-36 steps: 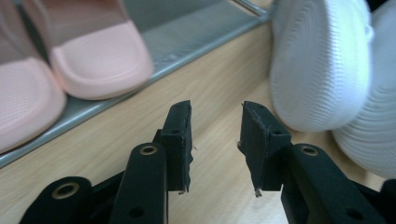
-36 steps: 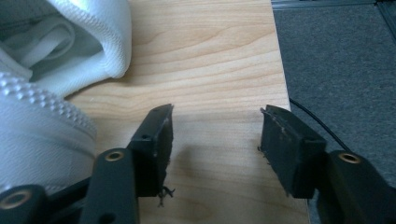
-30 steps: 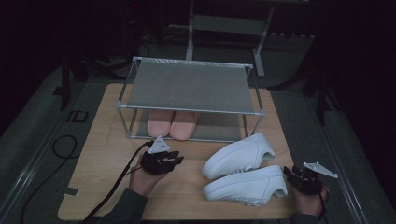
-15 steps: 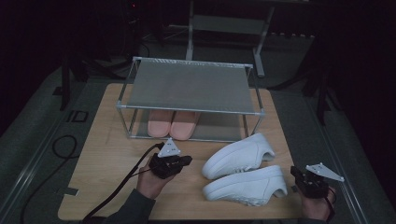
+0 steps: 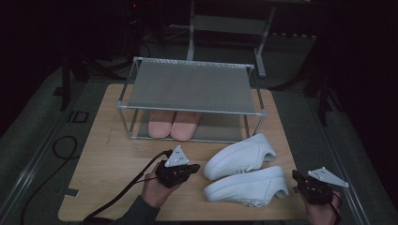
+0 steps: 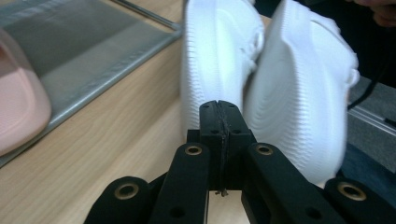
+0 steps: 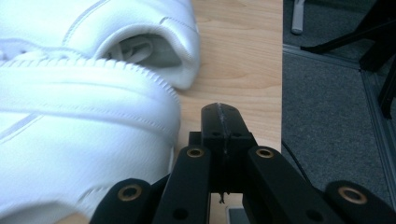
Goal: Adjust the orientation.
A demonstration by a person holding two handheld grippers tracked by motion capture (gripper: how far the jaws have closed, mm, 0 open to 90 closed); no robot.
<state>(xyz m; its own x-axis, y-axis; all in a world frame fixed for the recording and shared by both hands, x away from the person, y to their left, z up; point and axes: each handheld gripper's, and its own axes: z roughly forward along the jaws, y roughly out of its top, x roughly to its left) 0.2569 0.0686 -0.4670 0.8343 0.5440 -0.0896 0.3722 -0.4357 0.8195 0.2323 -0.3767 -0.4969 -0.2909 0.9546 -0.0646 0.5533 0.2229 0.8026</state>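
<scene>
Grippers clenched beside white sneakers

Left gripper [image 5: 191, 168] has its jaws pressed together, empty, just beside the toes of the two white sneakers [image 5: 244, 178]. Right gripper [image 5: 297, 177], jaws likewise clenched on nothing, sits near their heels at the wooden table's [image 5: 108, 159] edge. Pink slippers [image 5: 172, 123] lie under the metal rack [image 5: 190, 88].

Closed left claw [image 6: 219, 106] near two white sneakers' [image 6: 261, 79] toes, pink slipper [image 6: 18, 102] on rack shelf [image 6: 93, 51]
</scene>
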